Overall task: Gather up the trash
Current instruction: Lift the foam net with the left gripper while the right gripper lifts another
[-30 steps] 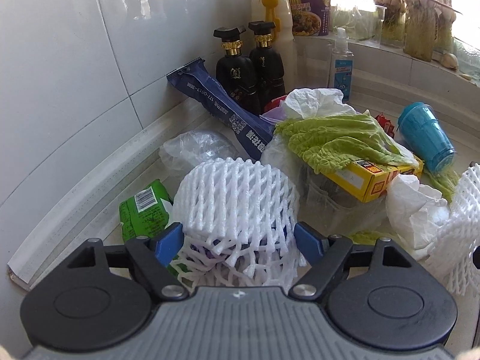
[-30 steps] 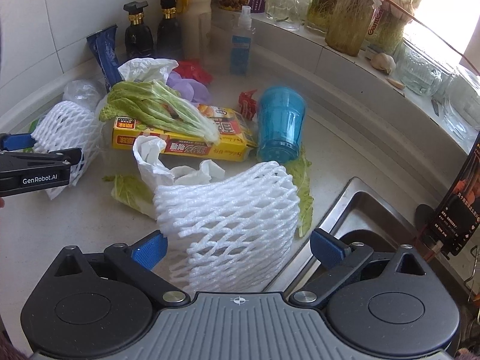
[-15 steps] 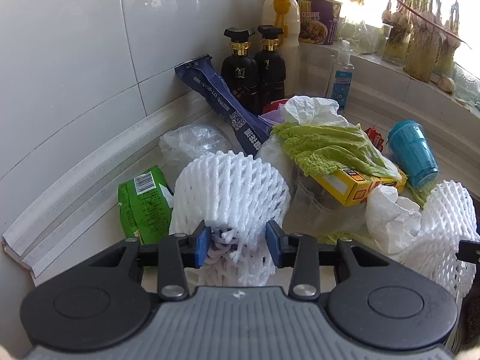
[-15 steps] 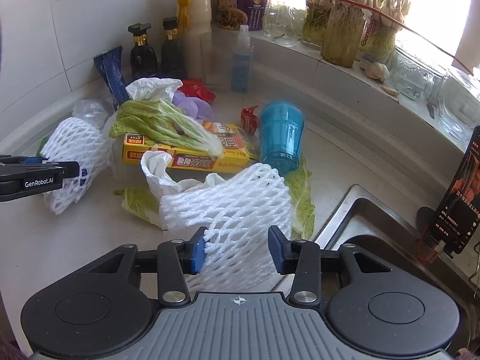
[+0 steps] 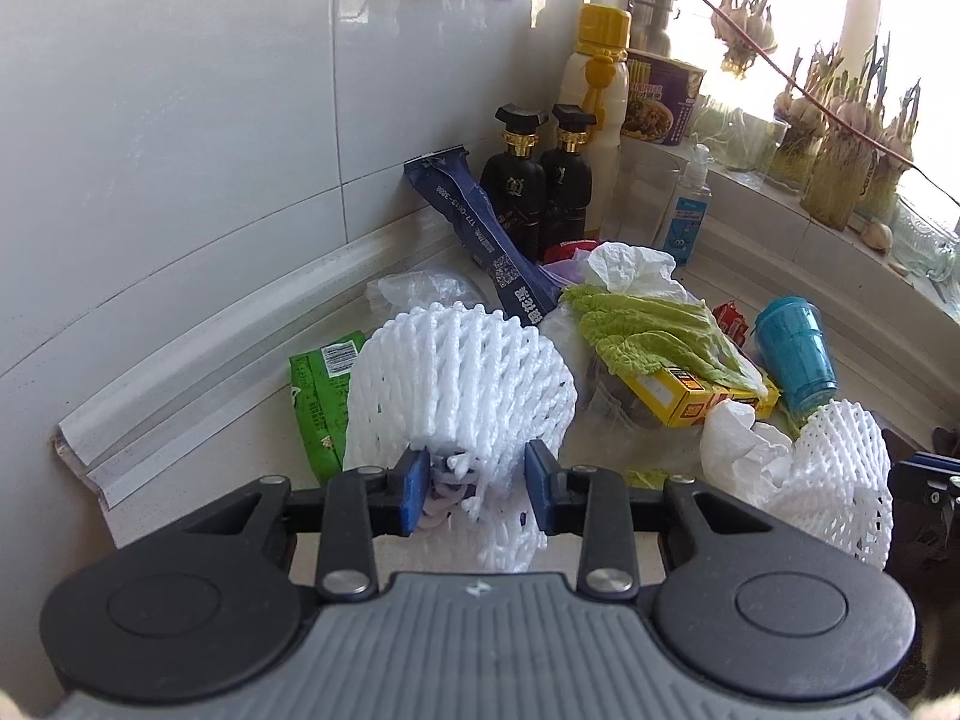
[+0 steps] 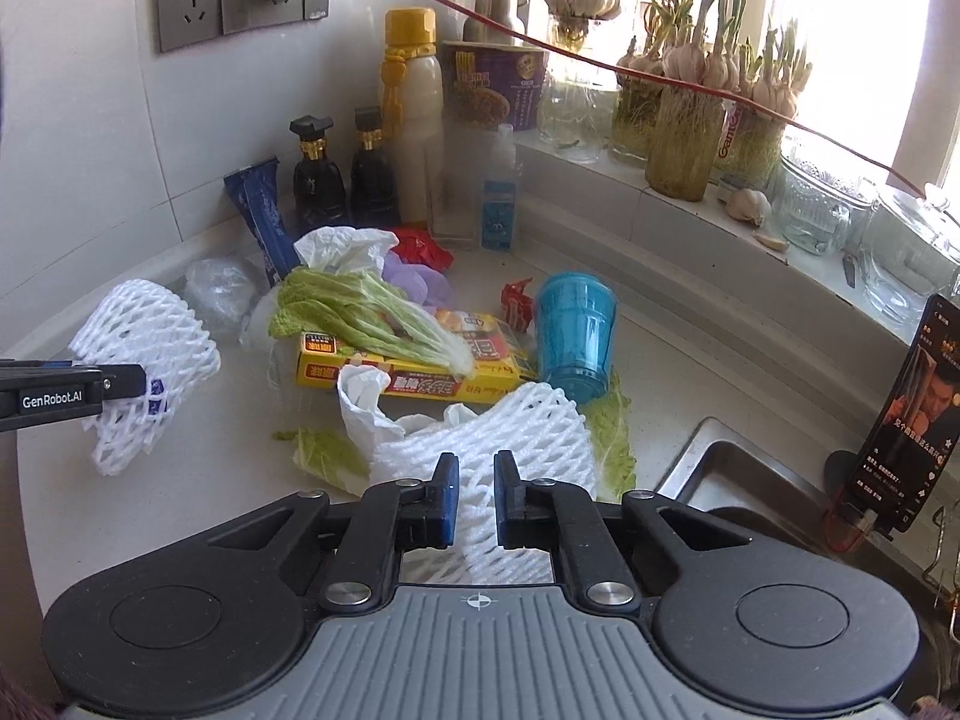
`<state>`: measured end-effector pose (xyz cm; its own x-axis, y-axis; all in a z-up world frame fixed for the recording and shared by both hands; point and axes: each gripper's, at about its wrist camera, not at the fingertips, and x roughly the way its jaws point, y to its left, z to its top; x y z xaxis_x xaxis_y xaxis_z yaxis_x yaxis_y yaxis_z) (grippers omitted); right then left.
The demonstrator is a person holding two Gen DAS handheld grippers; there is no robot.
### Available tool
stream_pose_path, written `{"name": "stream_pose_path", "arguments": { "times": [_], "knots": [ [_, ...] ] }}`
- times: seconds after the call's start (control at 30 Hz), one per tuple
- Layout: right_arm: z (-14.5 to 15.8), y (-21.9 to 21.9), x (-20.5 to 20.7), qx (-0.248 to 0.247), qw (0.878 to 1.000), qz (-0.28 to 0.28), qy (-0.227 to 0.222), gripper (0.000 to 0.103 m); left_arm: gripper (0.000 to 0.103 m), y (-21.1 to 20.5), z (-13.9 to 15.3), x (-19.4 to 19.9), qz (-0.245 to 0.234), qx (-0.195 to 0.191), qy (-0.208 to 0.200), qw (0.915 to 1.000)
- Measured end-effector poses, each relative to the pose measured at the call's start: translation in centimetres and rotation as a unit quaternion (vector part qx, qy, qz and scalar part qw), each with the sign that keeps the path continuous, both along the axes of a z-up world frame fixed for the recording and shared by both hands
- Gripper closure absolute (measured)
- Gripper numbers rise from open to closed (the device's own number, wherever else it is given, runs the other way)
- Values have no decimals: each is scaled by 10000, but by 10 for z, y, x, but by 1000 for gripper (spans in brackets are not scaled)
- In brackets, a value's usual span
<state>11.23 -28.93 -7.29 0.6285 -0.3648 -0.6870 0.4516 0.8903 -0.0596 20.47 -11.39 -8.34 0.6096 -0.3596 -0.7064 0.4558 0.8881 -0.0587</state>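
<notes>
Nearest the right wrist camera, the right gripper point(image 6: 476, 495) is pinching a white foam net point(image 6: 522, 420), its jaws having just been closing on the mesh, almost together. Left of the yellow box point(image 6: 414, 369), the left gripper point(image 5: 477, 495) is squeezing a second foam net point(image 5: 462, 372), jaws partly closed after just narrowing. Behind the box, cabbage leaves point(image 6: 360, 315) are lying across it, beside a blue cup point(image 6: 575, 339).

Foam net point(image 5: 462, 384) between hand-held gripper point(image 5: 477, 495) pads
</notes>
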Motion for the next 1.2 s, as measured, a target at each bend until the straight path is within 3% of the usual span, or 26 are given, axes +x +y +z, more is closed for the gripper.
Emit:
{"name": "stream_pose_path", "arguments": {
  "times": [0.17, 0.23, 0.27, 0.3, 0.33, 0.37, 0.47, 0.63, 0.87, 0.93, 1.03, 1.1, 1.2],
  "knots": [
    [9, 2, -5, 19, 9999, 15, -122, 96, 72, 17, 10, -12, 117, -102, 22, 9999],
    [11, -1, -9, 227, 9995, 0, -214, 83, 72, 24, 13, -16, 148, -161, 58, 9997],
    [11, -3, -10, 315, 9992, -76, -222, 62, 72, 27, 13, -18, 163, -178, 75, 9997],
    [10, -5, -11, 434, 9987, -134, -243, 23, 72, 29, 14, -20, 175, -190, 94, 9996],
    [8, -8, -13, 577, 9976, -216, -302, 8, 72, 31, 14, -21, 181, -202, 114, 9996],
    [8, -11, -14, 716, 9961, -332, -397, 0, 72, 33, 14, -23, 180, -213, 133, 9995],
    [0, -27, -7, 1178, 9900, -731, -250, 0, 72, 35, 13, -27, 171, -209, 182, 9995],
    [-22, -58, 5, 1938, 9684, -1572, 15, 0, 71, 34, 10, -30, 135, -189, 252, 9994],
    [-46, -56, 22, 1748, 9676, -1720, 604, 3, 71, 35, 9, -33, 81, -152, 279, 9995],
    [-49, -53, 24, 1675, 9697, -1665, 633, 10, 71, 35, 9, -34, 75, -137, 280, 9995],
    [-50, -48, 24, 1663, 9716, -1550, 661, 30, 71, 34, 10, -35, 72, -125, 280, 9995],
    [-47, -44, 24, 1533, 9764, -1407, 583, 52, 71, 35, 10, -34, 74, -122, 276, 9995],
    [-40, -36, 23, 1329, 9820, -1230, 531, 70, 71, 35, 12, -36, 83, -125, 262, 9995]
  ]
}}
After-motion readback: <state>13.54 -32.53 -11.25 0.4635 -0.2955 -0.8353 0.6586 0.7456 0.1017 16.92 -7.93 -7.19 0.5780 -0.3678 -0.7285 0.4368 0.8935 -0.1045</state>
